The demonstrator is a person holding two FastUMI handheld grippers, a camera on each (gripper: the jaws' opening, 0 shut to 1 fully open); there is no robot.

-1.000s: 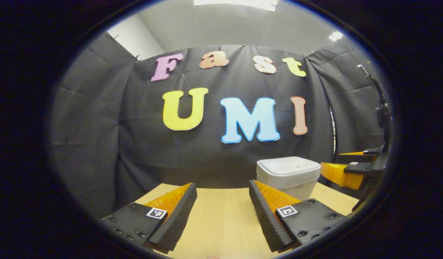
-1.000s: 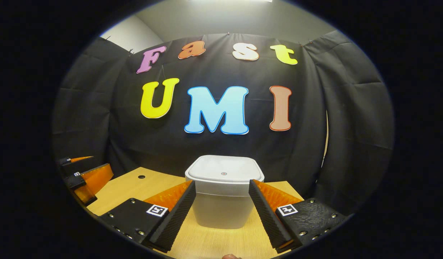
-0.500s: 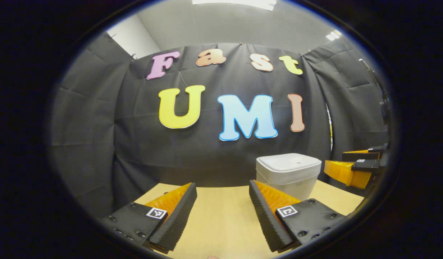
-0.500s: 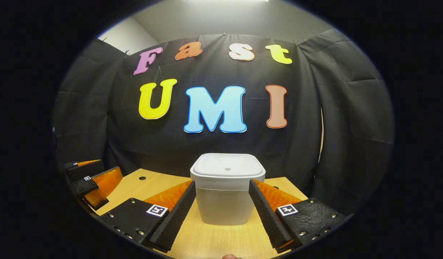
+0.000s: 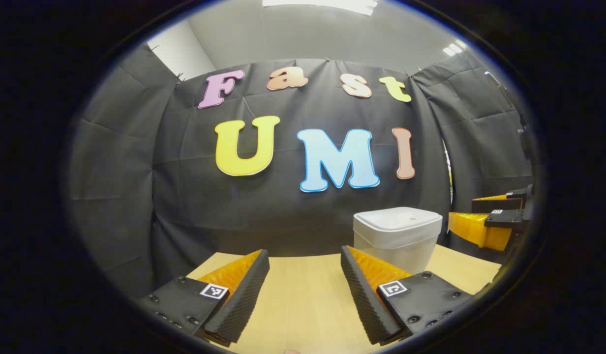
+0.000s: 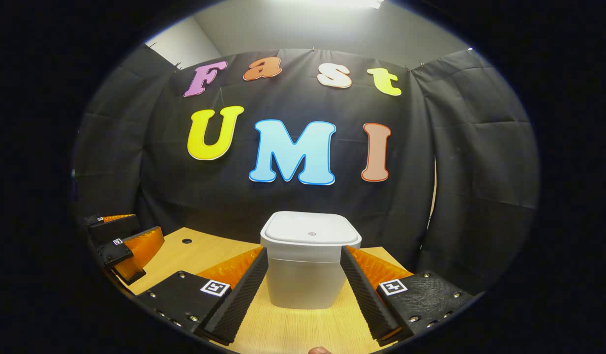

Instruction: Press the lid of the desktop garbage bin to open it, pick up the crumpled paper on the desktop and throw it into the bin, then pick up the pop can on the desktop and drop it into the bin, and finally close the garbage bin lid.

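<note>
Fingers (image 6: 254,287) of the right gripper (image 6: 304,290) stand spread wide apart with nothing between them, and the left gripper (image 5: 305,295) has its fingers (image 5: 244,290) parted the same way over bare wood. Largest in the scene after the cloth wall is the bench (image 6: 303,329), pale wood running back to the cloth. On it stands the garbage bin (image 6: 309,268), white and upright, with its lid (image 6: 310,231) lying flat and closed; a small dot marks the middle of the lid. In the right gripper view the bin sits straight ahead, framed in the gap between the spread fingers and close to their tips. In the left gripper view the bin (image 5: 397,236) lies ahead and off to the right, farther from that gripper's tips, with the right gripper (image 5: 485,223) hanging just beyond it. The right hand is judged nearer and better lined up for the opening press, which seems not yet done. Neither crumpled paper nor can can be placed from these views.
</note>
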